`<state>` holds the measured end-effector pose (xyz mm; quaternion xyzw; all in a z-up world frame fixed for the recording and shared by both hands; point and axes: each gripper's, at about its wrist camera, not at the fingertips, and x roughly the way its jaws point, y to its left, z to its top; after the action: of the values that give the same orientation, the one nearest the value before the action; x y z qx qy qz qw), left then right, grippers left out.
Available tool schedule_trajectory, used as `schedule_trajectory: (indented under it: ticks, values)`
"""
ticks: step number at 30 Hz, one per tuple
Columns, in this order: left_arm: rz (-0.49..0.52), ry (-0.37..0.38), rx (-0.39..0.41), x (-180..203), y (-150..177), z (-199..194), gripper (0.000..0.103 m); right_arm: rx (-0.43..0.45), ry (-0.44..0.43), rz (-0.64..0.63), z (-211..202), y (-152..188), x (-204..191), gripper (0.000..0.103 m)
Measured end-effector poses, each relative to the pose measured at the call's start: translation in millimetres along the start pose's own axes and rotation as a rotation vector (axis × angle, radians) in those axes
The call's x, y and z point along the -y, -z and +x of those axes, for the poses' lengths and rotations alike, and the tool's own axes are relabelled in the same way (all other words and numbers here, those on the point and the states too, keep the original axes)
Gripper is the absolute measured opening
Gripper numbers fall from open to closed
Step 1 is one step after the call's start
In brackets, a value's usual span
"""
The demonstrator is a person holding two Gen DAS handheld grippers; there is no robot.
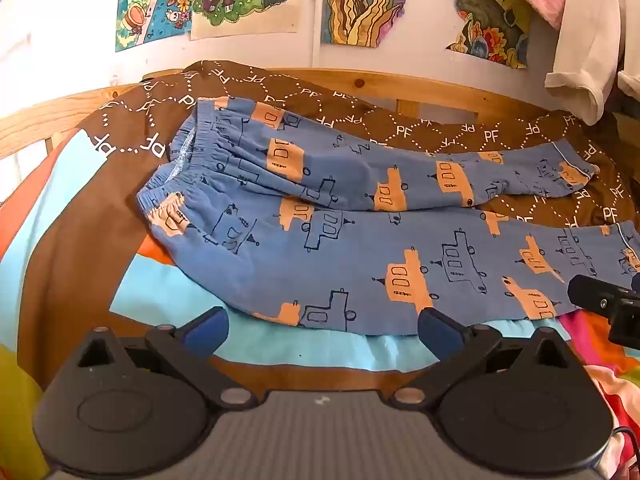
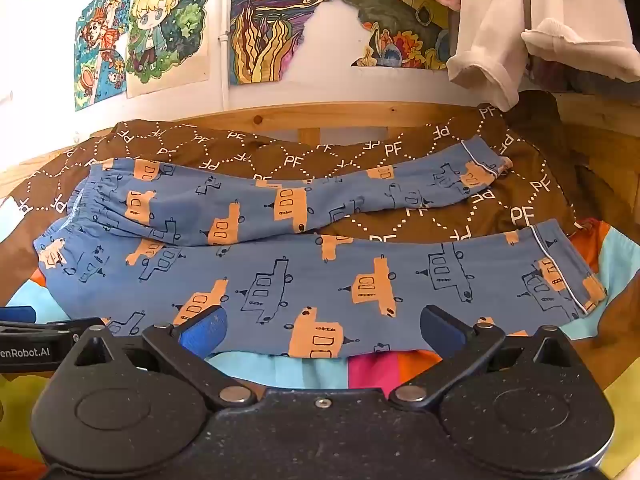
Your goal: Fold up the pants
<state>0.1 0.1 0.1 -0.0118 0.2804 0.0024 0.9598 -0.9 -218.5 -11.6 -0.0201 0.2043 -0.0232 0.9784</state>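
Observation:
Blue pants (image 1: 360, 248) printed with orange and outlined boats lie spread flat on a bed, waistband at the left, both legs running to the right. The far leg (image 2: 360, 196) angles away from the near leg (image 2: 400, 280), with cuffs at the right. My left gripper (image 1: 324, 330) hovers open at the near hem edge of the near leg, with nothing between its blue pads. My right gripper (image 2: 322, 330) is also open, just above the near edge of that leg further right. The right gripper's body (image 1: 604, 304) shows at the edge of the left wrist view.
Under the pants lies a brown cover with white PF lettering (image 1: 440, 128) over a bright multicoloured blanket (image 1: 180, 292). A wooden bed frame (image 2: 360, 114) runs behind, beneath a wall with drawings (image 2: 264, 20). White and pink clothes (image 2: 520, 40) hang at the upper right.

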Motion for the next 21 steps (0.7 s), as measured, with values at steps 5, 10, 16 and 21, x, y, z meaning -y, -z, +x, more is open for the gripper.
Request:
schedule_trajectory:
  ticks: [5,10,16,21]
  values:
    - [0.000,0.000,0.000,0.3,0.4,0.4,0.103,0.000,-0.001,0.003,0.2,0.2,0.1,0.102]
    - [-0.001,0.001,0.002,0.0,0.0,0.0,0.103,-0.001,-0.001,0.004,0.3,0.2,0.3,0.102]
    - [-0.002,0.001,0.001,0.0,0.0,0.0,0.103,-0.002,-0.001,0.006,0.6,0.3,0.4,0.102]
    - [-0.002,0.000,0.000,-0.2,0.0,-0.1,0.103,-0.003,-0.001,0.007,0.8,0.4,0.5,0.102]
